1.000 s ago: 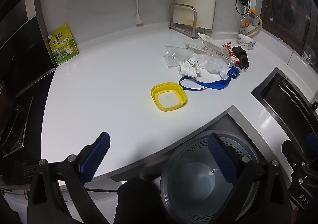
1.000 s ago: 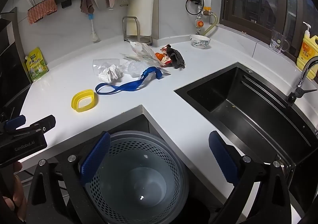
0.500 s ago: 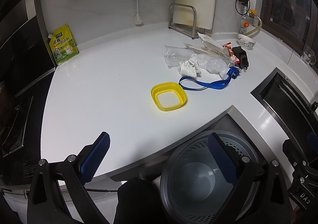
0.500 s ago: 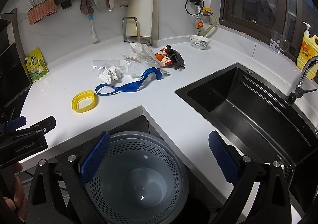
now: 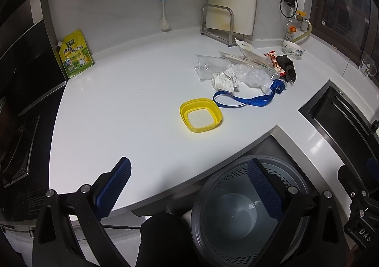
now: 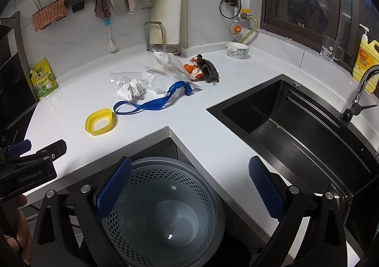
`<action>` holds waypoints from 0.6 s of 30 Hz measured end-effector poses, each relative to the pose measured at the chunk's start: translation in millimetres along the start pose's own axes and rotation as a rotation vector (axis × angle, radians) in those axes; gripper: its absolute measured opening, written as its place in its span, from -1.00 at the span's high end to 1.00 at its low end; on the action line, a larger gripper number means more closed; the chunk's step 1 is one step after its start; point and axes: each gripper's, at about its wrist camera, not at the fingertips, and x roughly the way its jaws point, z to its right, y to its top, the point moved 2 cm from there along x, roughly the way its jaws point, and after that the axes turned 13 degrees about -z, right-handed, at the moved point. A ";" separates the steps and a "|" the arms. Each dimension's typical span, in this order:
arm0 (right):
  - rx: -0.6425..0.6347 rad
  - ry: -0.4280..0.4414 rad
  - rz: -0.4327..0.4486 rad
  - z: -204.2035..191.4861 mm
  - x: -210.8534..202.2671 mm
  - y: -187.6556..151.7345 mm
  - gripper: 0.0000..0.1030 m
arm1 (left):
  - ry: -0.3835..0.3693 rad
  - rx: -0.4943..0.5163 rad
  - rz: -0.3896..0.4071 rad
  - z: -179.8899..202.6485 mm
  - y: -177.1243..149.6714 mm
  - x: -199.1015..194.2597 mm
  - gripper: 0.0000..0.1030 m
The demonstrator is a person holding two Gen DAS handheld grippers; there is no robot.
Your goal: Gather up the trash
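Left tool (image 5: 189,186): one, jaws spread wide, holding nothing; it hangs off the table's front edge, one blue pad over the white top, the other over the bin.
Right tool (image 6: 189,186): one, also spread wide and holding nothing, above the bin where the table's front edge steps inward.
Bin (image 6: 165,210): one grey perforated basket with a pale liner, standing below the table's notch (no trash shows inside it).
Table (image 5: 123,106): one white L-shaped top; a black sink (image 6: 291,122) is sunk into its right arm.
Trash pile: gathered toward the back of the table, well apart from both tools.
Crumpled paper (image 5: 223,80): one white wad at the pile's front left, touching a clear plastic bag (image 5: 208,67).
Blue strap (image 5: 246,100): one, looped along the pile's front.
Yellow lid (image 5: 200,118): one, lying open side up, just beside the strap's loop, nearest the front edge.
Snack wrapper (image 6: 195,70): one red-and-orange, beside one dark crumpled cloth (image 6: 208,70).
Bowl (image 6: 237,50): one, at the back corner.
Yellow pouch (image 5: 74,56): one, upright at the back left edge.
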 end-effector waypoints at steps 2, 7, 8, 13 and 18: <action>0.000 0.001 0.001 0.3 0.0 -0.1 -0.84 | 0.000 -0.001 0.000 -0.2 0.0 0.8 -0.88; 0.000 0.000 0.002 0.5 -0.6 -0.4 -0.84 | 0.000 -0.002 0.001 0.4 0.1 -0.2 -0.88; 0.000 -0.001 0.002 0.1 -0.6 -0.3 -0.84 | 0.000 -0.003 0.001 0.4 0.1 -0.1 -0.88; 0.001 0.000 0.002 1.1 -0.4 0.3 -0.84 | -0.001 -0.002 0.002 0.7 0.4 -1.6 -0.88; 0.001 0.001 0.003 1.0 -0.7 -0.4 -0.84 | -0.001 -0.002 0.002 0.6 0.0 -1.7 -0.88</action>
